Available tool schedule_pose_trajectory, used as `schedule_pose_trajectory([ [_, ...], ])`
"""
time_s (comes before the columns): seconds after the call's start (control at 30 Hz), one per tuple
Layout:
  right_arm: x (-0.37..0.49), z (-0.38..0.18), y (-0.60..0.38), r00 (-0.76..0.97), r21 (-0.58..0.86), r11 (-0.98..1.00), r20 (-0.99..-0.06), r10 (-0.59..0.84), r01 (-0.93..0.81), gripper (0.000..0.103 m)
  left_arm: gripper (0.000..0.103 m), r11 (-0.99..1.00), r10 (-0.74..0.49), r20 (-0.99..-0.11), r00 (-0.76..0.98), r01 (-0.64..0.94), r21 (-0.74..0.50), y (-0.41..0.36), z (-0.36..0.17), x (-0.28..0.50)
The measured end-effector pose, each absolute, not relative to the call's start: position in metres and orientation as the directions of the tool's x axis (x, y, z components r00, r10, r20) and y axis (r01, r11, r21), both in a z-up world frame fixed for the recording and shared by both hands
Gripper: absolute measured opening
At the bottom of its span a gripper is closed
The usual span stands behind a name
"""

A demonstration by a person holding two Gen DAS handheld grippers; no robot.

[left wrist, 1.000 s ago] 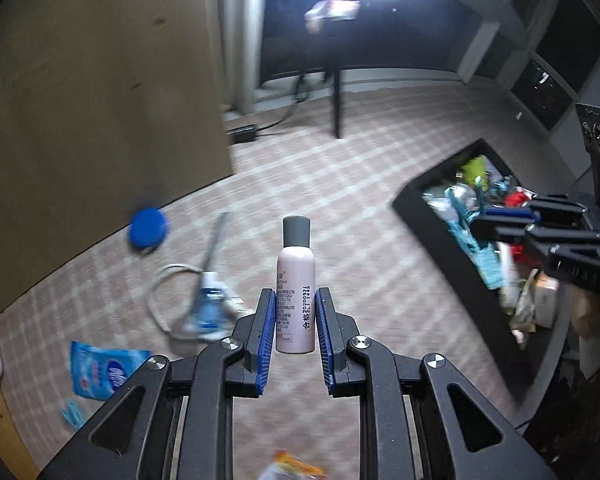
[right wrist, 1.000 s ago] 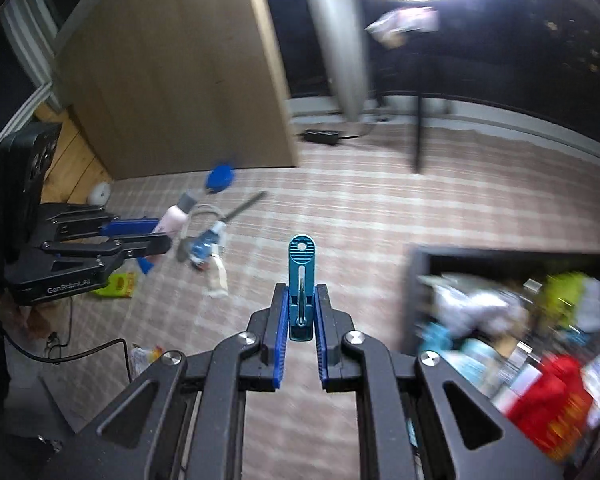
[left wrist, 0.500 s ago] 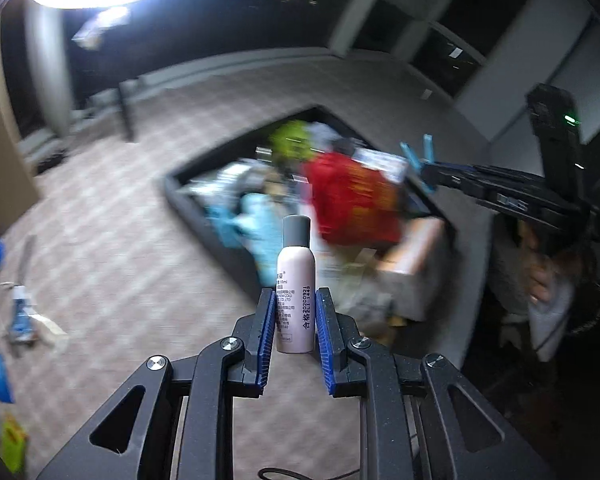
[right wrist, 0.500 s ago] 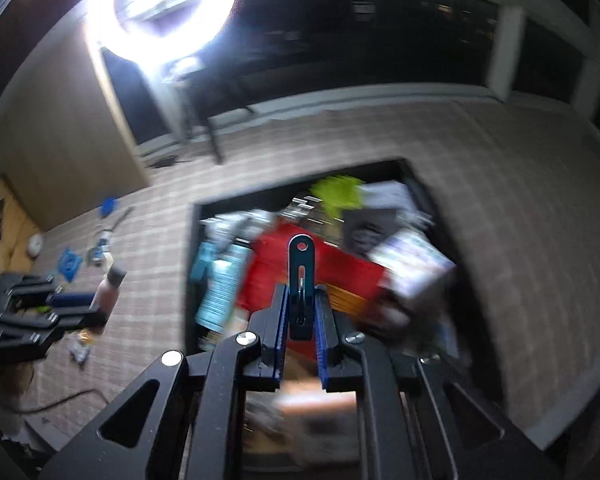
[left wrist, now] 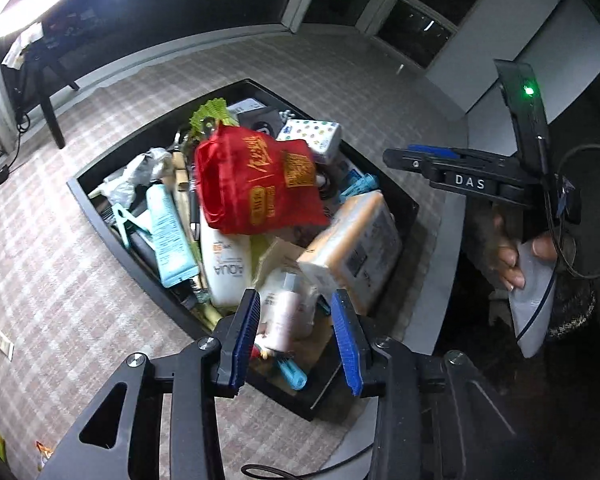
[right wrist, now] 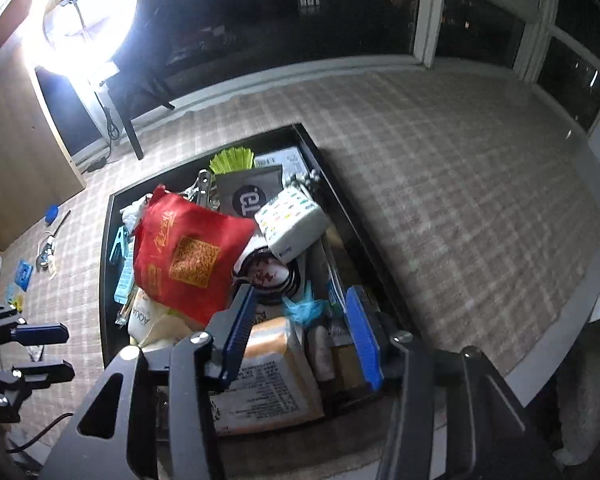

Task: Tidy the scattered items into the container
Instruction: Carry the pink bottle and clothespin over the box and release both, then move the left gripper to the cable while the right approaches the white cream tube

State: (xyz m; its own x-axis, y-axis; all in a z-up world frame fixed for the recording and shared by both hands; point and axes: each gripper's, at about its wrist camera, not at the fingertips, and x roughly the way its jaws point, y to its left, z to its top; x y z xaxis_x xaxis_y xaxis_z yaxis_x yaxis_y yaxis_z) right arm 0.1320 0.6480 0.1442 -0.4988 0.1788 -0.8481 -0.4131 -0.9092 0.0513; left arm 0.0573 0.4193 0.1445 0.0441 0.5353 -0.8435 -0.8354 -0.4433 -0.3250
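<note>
**Both grippers angled downward, jaws parting**

The left gripper (left wrist: 298, 330) points steeply down, its blue-padded fingers (left wrist: 246, 336) spread and opening, the pads pressing on nothing. In its view the right gripper (left wrist: 428, 156) sits at about 2 o'clock, side-on, with a hand (left wrist: 508, 256) wrapped round its handle. The right gripper's own jaws are also opening, pads clear of contact. From the right wrist, the left gripper shows at 8 o'clock.
</note>
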Motion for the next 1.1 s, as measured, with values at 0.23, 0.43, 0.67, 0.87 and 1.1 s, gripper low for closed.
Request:
schedule_pose_trajectory([
  [0.23, 0.118, 0.155, 0.628, -0.540, 0.063, -0.929, -0.827, 0.156, -0.365, 0.046, 0.035, -0.500, 0.528, -0.849, -0.006, -0.811, -0.305, 0.400, 0.143, 0.042],
  [0.43, 0.101, 0.159, 0.603, -0.555, 0.074, -0.951, -0.824, 0.111, -0.301, 0.046, 0.035, -0.568, 0.527, -0.849, -0.035, -0.758, -0.321, 0.373, 0.143, 0.018],
  [0.67, 0.080, 0.158, 0.569, -0.551, 0.071, -0.974, -0.832, 0.063, -0.217, 0.046, 0.035, -0.643, 0.517, -0.851, -0.096, -0.699, -0.312, 0.332, 0.143, -0.011],
  [0.87, 0.062, 0.157, 0.536, -0.551, 0.071, -0.988, -0.834, 0.015, -0.134, 0.046, 0.035, -0.719, 0.493, -0.856, -0.152, -0.625, -0.303, 0.288, 0.139, -0.038],
  [1.1, 0.030, 0.150, 0.483, -0.538, 0.084, -0.996, -0.841, -0.066, -0.010, 0.046, 0.035, -0.807, 0.439, -0.868, -0.233, -0.527, -0.267, 0.227, 0.135, -0.076],
])
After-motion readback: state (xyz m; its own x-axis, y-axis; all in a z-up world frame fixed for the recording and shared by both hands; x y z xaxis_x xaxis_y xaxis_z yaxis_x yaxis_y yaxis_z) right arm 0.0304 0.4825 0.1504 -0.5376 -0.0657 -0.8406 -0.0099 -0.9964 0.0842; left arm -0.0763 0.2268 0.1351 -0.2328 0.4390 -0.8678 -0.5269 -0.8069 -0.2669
